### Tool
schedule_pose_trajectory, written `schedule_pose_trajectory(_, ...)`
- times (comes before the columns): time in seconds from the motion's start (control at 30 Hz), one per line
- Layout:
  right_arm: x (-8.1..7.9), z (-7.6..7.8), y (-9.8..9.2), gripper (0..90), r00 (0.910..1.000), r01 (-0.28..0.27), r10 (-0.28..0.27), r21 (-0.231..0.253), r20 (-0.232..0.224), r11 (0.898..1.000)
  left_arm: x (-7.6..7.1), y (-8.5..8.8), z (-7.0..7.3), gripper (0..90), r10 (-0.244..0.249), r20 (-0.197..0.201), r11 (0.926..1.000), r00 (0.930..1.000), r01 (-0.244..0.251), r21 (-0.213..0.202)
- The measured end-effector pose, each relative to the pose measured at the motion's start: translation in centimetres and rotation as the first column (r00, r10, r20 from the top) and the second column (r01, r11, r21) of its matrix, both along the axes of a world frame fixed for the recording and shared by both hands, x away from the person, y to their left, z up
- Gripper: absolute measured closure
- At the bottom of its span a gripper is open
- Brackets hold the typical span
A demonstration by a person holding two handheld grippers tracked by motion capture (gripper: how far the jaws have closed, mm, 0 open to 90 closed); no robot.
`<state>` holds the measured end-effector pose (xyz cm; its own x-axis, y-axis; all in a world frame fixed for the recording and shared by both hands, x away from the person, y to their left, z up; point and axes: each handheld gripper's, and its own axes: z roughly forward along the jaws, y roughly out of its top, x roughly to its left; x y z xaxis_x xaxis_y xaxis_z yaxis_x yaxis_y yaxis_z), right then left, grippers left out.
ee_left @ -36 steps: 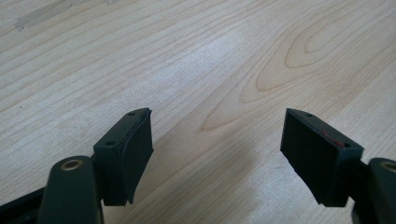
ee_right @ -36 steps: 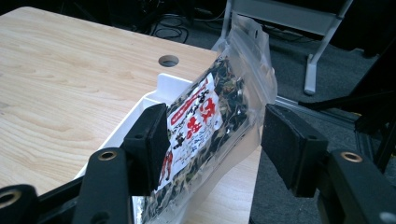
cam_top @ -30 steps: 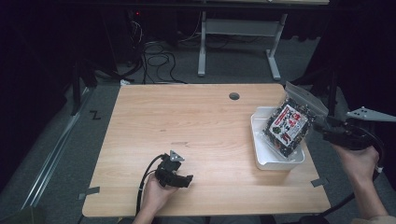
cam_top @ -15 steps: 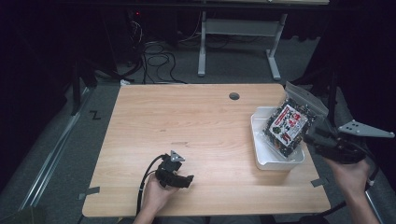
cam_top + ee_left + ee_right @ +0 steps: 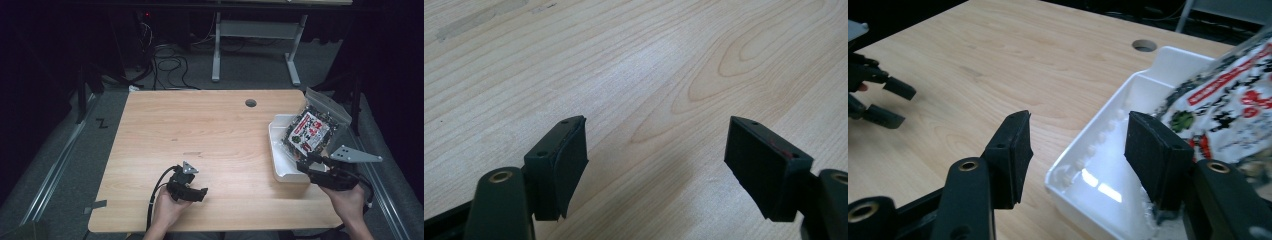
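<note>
The right gripper (image 5: 306, 165) hangs at the near end of the white tray (image 5: 282, 170), jaws apart with nothing between them. In the right gripper view the tray's near wall (image 5: 1088, 155) runs up through the gap between the two pads, one pad outside the tray over the wood and the other just above the tray's floor, neither pressing on the wall. The snack bag (image 5: 311, 131), a clear pouch with a red, white and black label, lies in the tray beyond and to the right of that gripper, its far end propped up over the tray's far rim; in the right gripper view its near edge (image 5: 1233, 100) sits just behind the right-hand pad, and whether pad and film touch is hard to tell from this angle.

The left gripper (image 5: 200, 194) rests low over the bare tabletop (image 5: 200, 130), well apart from the tray, wide open and empty, with wood grain (image 5: 654, 100) alone between its pads.

As a judgement, the bag is already placed in the tray and no grip is made on anything. What looks left is for the right gripper to close on the tray's wall or on the bag and move it; that step is not yet begun.
</note>
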<state>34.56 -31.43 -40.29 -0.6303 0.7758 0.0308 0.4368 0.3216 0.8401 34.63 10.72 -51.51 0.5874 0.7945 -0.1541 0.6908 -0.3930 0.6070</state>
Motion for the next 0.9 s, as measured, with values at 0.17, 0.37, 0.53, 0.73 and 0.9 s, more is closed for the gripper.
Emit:
schedule_pose_trajectory(0.17,-0.4,-0.8,1.1,45.0,0.9992,-0.036,0.036,0.001,-0.015,0.999,0.0,0.0,0.1,25.8,-0.006,-0.002,1.0000,1.0000,0.006,0.002)
schedule_pose_trajectory(0.37,-0.7,-1.9,2.5,44.8,0.9966,-0.070,0.070,-0.005,-0.043,0.998,-0.1,-0.1,0.1,25.8,-0.004,0.002,1.0000,1.0000,0.004,0.000)
schedule_pose_trajectory(0.53,-0.7,-2.9,3.5,44.5,0.9936,-0.101,0.101,-0.013,-0.051,0.995,-0.1,-0.1,0.1,25.8,-0.005,0.004,1.0000,1.0000,0.005,-0.001)
schedule_pose_trajectory(0.73,-0.8,-4.2,5.3,44.5,0.9889,-0.136,0.133,-0.043,-0.066,0.990,-0.2,-0.1,0.1,25.8,-0.006,0.006,1.0000,1.0000,0.006,0.001)
schedule_pose_trajectory(0.9,-0.7,-5.0,6.5,44.5,0.9837,-0.164,0.159,-0.059,-0.084,0.985,-0.2,-0.2,0.1,25.8,-0.010,0.007,0.9999,0.9999,0.010,0.004)
